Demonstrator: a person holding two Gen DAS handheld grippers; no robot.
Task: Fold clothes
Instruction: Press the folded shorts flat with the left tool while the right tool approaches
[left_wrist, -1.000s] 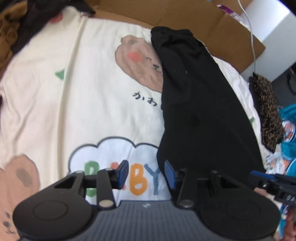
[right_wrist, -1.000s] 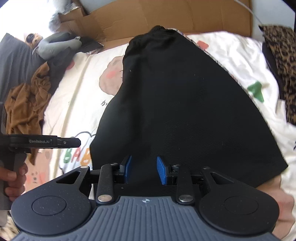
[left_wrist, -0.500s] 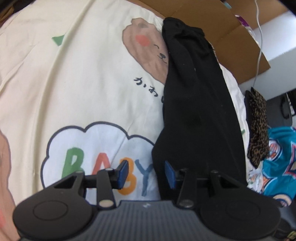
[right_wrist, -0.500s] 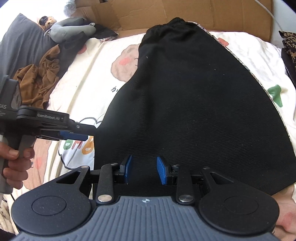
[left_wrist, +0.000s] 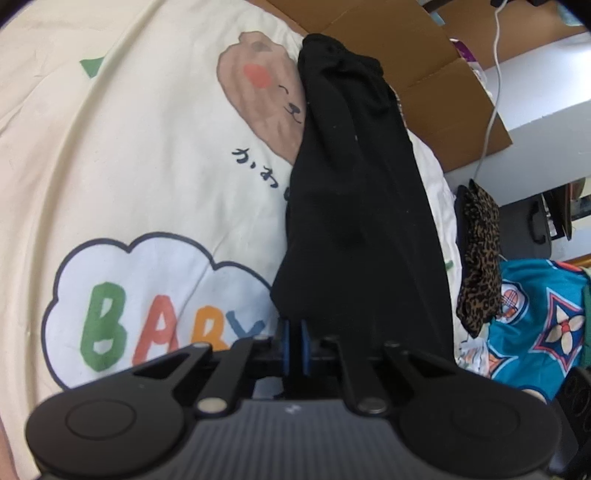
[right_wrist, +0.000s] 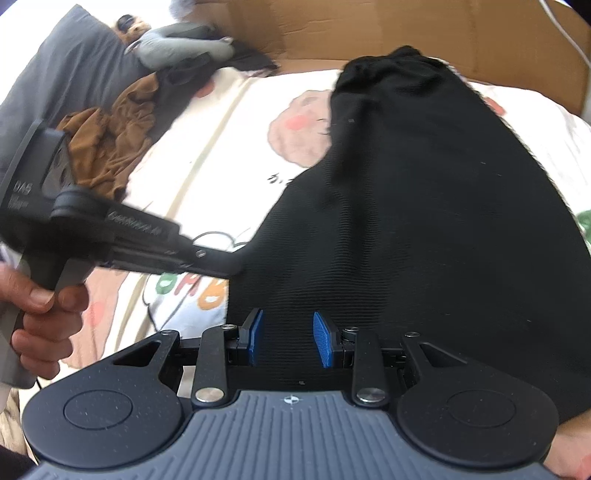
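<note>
Black garment (left_wrist: 354, 206) lies on our cream blanket (left_wrist: 147, 155); left gripper (left_wrist: 294, 345) pinches its near left edge, right gripper (right_wrist: 287, 338) hangs unclenched above it. Brown clothes (right_wrist: 107, 147) far left, cardboard (right_wrist: 369, 26) behind.

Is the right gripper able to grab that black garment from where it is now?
Probably yes. The right gripper is open and sits right over the near edge of the black garment, with nothing between them. The left gripper is already shut on the garment's near left corner, off to the side.
</note>
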